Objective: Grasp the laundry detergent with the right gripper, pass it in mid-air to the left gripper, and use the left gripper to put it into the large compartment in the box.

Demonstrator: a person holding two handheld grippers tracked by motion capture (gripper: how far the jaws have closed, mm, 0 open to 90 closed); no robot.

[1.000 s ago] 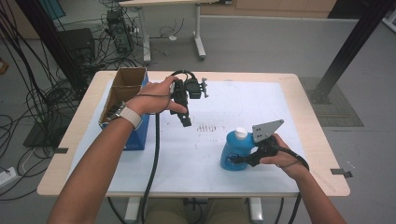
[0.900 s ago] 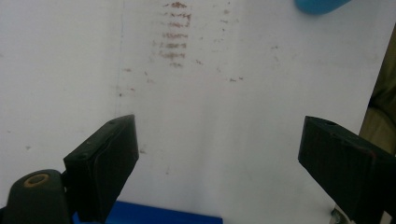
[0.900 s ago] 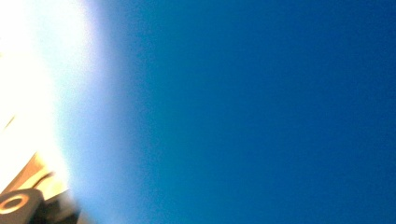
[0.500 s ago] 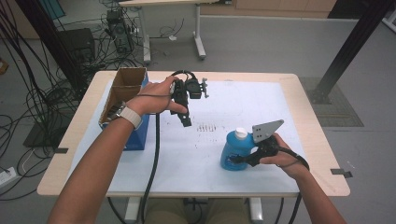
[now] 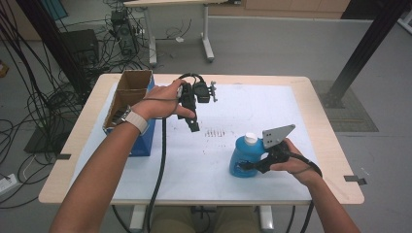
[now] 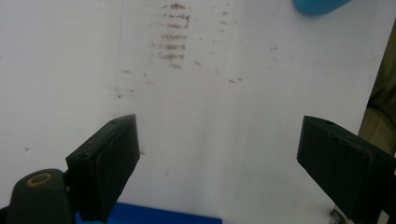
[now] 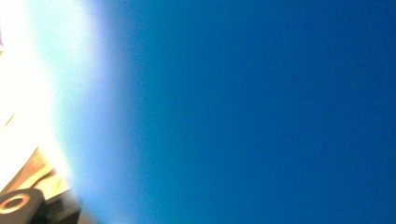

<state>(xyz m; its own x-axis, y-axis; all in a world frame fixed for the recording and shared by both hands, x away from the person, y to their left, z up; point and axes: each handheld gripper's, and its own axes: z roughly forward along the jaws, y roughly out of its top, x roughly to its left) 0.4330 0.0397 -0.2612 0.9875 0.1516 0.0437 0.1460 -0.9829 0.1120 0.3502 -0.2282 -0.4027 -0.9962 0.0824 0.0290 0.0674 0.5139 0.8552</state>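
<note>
- The left gripper [image 5: 193, 127], up and left of the blue bottle [image 5: 244, 156], hangs with jaws released and empty; swung carelessly, it could clip the bottle's white cap [image 5: 250, 139].
- The bottle stands on the surface [image 5: 204, 165], right gripper [image 5: 248, 167] jaws clenched low on it; a low grip could tip it when lifted.

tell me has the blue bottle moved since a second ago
No. The blue bottle sits in the same spot beside the brown smudges on the white table cover.

Bottle [image 5: 243, 158] on table [image 5: 311, 104], right of cardboard box [image 5: 127, 94].
</note>
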